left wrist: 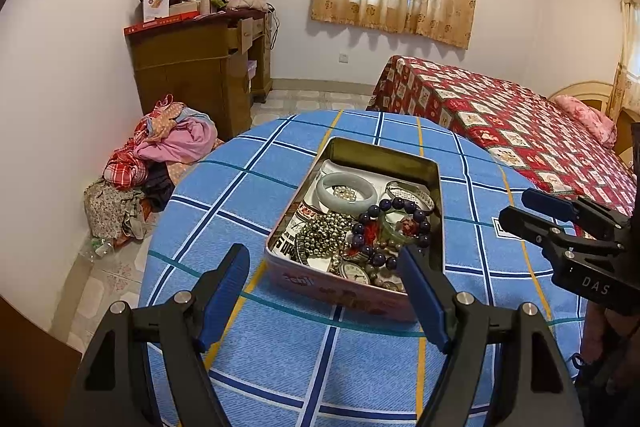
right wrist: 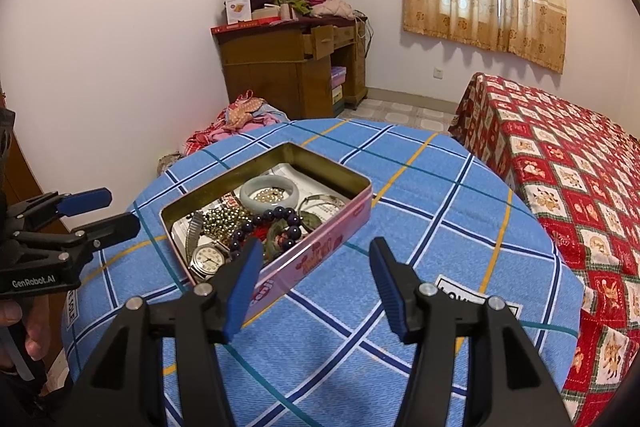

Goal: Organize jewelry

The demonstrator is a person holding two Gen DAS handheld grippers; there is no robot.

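Observation:
A pink tin [left wrist: 352, 291] stands open on the blue checked tablecloth [left wrist: 280, 367]. In it lie a pale jade bangle [left wrist: 325, 194], a dark bead bracelet [left wrist: 398, 203], a gold bead chain [left wrist: 324, 231], a silver bangle [left wrist: 412, 193] and a wristwatch [left wrist: 354, 273]. My left gripper [left wrist: 320, 254] hovers open over the tin's near edge, holding nothing. To the right of the tin my right gripper [left wrist: 516, 206] is open too. In the right wrist view the right gripper [right wrist: 316, 245] is at the tin's [right wrist: 320, 259] near right side, the watch [right wrist: 206, 259] lies left of it, and the left gripper [right wrist: 120, 209] is beside the tin.
The round table's edge [right wrist: 560, 267] drops off close to a bed with a red patterned quilt [right wrist: 580, 187]. A wooden desk [left wrist: 200, 67] piled with boxes stands at the back wall, with a heap of clothes [left wrist: 160, 155] on the floor. A hand [right wrist: 24, 331] grips the left handle.

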